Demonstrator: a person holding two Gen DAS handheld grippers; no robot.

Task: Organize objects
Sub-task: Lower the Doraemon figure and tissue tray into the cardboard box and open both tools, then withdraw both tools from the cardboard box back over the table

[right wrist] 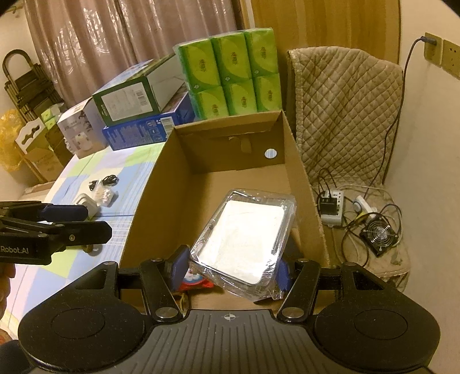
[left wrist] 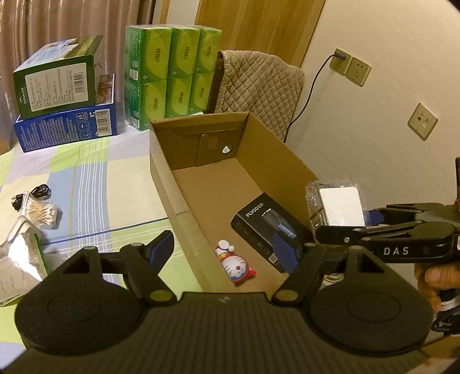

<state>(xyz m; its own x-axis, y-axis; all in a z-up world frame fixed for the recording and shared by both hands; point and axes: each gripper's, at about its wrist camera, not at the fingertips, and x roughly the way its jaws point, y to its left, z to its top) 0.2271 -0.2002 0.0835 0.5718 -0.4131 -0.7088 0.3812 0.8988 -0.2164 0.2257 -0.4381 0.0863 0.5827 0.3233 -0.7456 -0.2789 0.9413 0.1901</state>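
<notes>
Here: right hand-held gripper (right wrist: 230,272) tilted down over the cardboard box (right wrist: 155,184), pinching a clear plastic pack (right wrist: 244,241). Left hand-held gripper (left wrist: 227,253) spread, empty. Only in left view: black box (left wrist: 264,227) inside.

Pale cream walls (left wrist: 373,43) close the room to the right of the grippers, lit by warm, dim indoor light. Ahead, beyond the bench (left wrist: 95,178) with its checked green, blue and white cloth, brownish curtains (right wrist: 129,37) with a shiny pattern hang full height. Beside them stands a wooden door panel (left wrist: 258,26). A chair under a quilted beige cover (right wrist: 345,109) sits ahead and to the right, against the wall. Wall sockets (left wrist: 349,67) are mounted above it, with a dark cable (left wrist: 313,83) plugged in and trailing down. Far left, a dark folding rack (right wrist: 26,83) leans by the wall, with cardboard boxes (right wrist: 43,155) stacked near it.
</notes>
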